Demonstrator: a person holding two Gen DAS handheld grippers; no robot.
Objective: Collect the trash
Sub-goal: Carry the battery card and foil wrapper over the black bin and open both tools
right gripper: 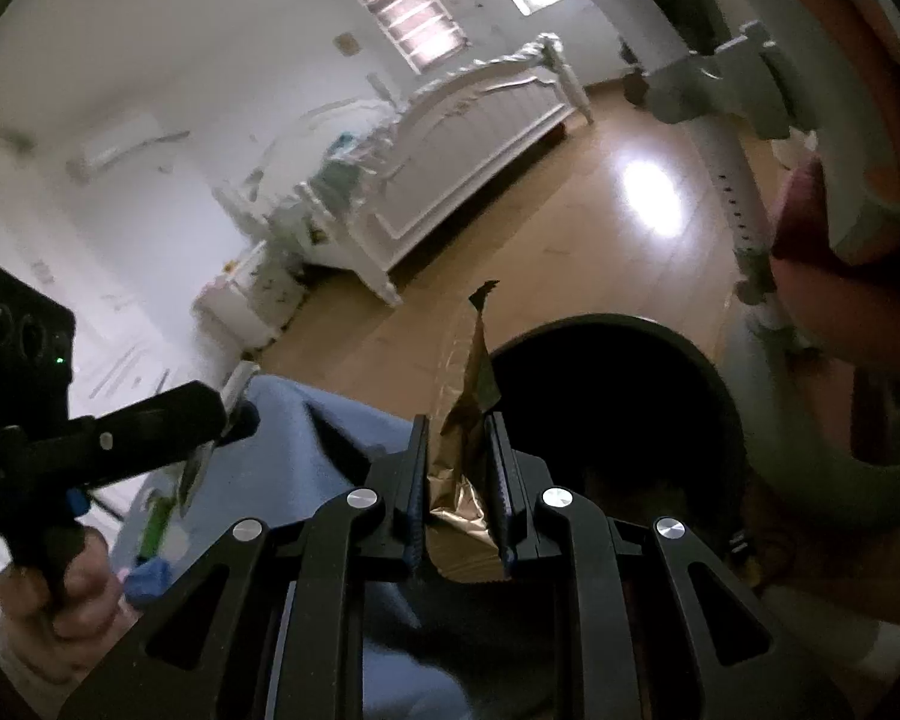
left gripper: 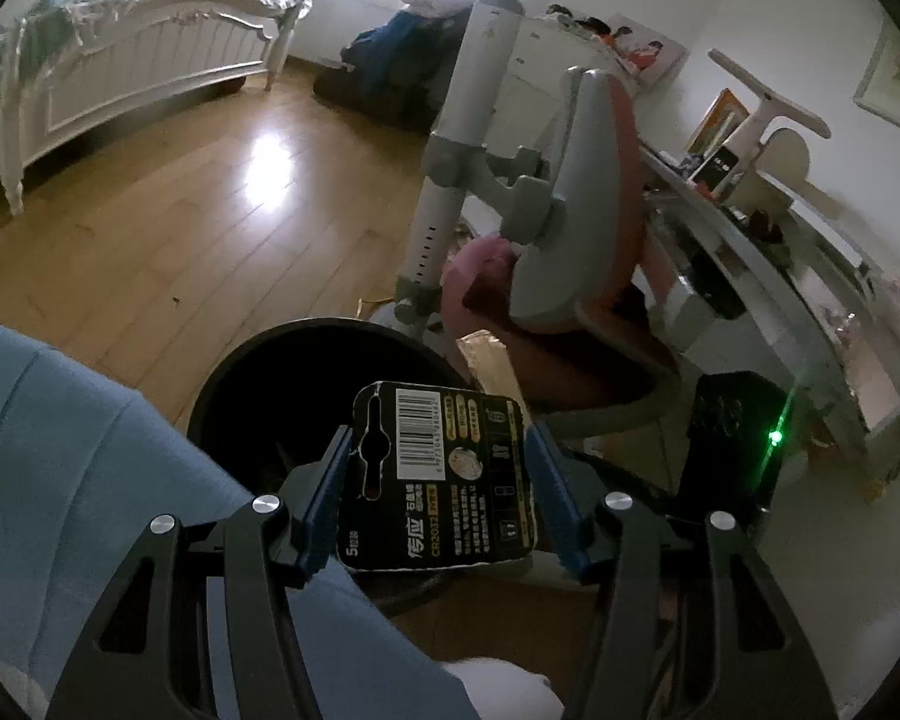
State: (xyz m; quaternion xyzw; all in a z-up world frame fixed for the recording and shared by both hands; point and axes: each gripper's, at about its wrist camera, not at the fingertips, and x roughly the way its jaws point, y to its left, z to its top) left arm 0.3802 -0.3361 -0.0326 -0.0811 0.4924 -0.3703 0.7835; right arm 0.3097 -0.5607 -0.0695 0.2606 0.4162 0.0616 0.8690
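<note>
Battery card (left gripper: pixel 438 480) between left gripper (left gripper: pixel 438 501) fingers.

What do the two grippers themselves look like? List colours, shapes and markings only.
The left gripper and the right gripper share one build: matte black linkage arms with slotted cut-outs, round silver pivot caps, and flat ribbed blue pads on the fingers. Seen from the right wrist view, the left one carries a black camera block with a small green light and a blue part near the handle. No sleeves show.
</note>
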